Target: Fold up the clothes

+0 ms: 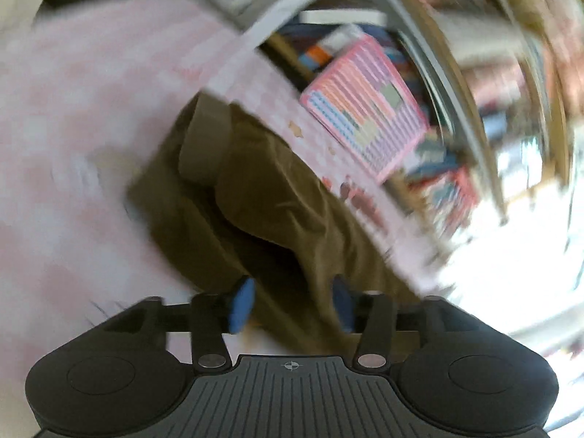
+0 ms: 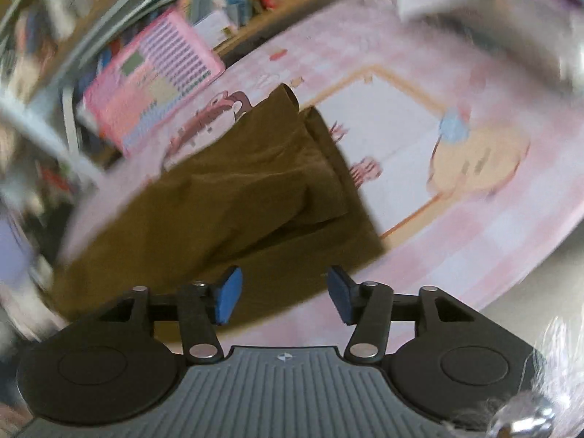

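An olive-brown garment lies partly folded on a pink cartoon-print mat. It also shows in the right wrist view on the same mat. My left gripper is open, its blue pads on either side of the garment's near edge with a wide gap between them. My right gripper is open above the garment's near corner. Both views are motion-blurred.
A pink patterned board leans against cluttered shelves beyond the mat; it also shows in the right wrist view. Grey rails cross at the back. Bare floor lies right of the mat.
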The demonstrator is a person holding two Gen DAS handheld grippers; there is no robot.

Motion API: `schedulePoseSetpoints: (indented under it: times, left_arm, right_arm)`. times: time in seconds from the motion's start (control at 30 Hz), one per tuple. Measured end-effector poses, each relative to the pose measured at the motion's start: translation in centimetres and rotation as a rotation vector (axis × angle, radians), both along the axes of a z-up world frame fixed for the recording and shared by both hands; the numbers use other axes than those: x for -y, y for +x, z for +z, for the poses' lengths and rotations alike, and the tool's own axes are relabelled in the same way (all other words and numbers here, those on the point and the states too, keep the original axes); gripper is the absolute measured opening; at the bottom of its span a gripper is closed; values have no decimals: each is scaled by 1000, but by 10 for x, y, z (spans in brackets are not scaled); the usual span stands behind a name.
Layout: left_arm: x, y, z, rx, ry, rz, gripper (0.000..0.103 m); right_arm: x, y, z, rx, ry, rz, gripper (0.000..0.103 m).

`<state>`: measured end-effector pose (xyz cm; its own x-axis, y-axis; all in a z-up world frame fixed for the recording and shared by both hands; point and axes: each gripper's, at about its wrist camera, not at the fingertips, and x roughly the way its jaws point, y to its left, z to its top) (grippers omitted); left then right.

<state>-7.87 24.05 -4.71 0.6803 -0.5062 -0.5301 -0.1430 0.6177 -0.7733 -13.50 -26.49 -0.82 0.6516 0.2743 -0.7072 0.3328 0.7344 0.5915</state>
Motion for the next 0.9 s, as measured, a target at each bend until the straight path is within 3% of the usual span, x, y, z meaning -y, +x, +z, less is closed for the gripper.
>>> schedulePoseSetpoints:
  times: [0.13, 0.2, 0.3, 0.33, 0.37, 0.4, 0.43, 0.5, 0.63, 0.73, 0.8, 0.9]
  left_arm:
    - [-7, 17, -26, -88, -239, 152, 59]
    - [-7, 29, -36, -121, -261, 197, 59]
    - [-9, 43, -38, -134, -242, 264, 48]
    - [-10, 46, -38, -133, -234, 289, 25]
    - [-11, 50, -31, -117, -213, 293, 12]
    - [-10, 54, -21, -86, -182, 283, 8]
    - [-9, 58, -12, -56, -150, 272, 6]
    - [-7, 66, 13, 25, -83, 245, 5]
    - [-9, 64, 58, 181, -106, 214, 5]
    - [-14, 54, 46, 143, -116, 187, 6]
    - [-15, 52, 41, 133, -117, 184, 6]
    - [-15, 50, 34, 118, -118, 179, 6]
  right_arm:
    - [13, 12, -16, -20, 264, -175, 53]
    - [19, 18, -25, -24, 347, -250, 54]
    - [27, 30, -37, -35, 414, -358, 54]
    - [30, 34, -41, -38, 432, -387, 52]
    - [33, 39, -45, -41, 453, -413, 41]
    - [36, 44, -47, -41, 474, -422, 13]
    - [39, 50, -49, -39, 496, -421, 4]
    - [40, 65, -31, 19, 464, -381, 4]
    - [39, 74, 65, 343, 311, -236, 4]
    - [38, 47, 98, 436, 248, -191, 4]
    - [33, 27, 77, 331, 223, -199, 4]
    - [29, 6, 2, 28, 235, -266, 4]
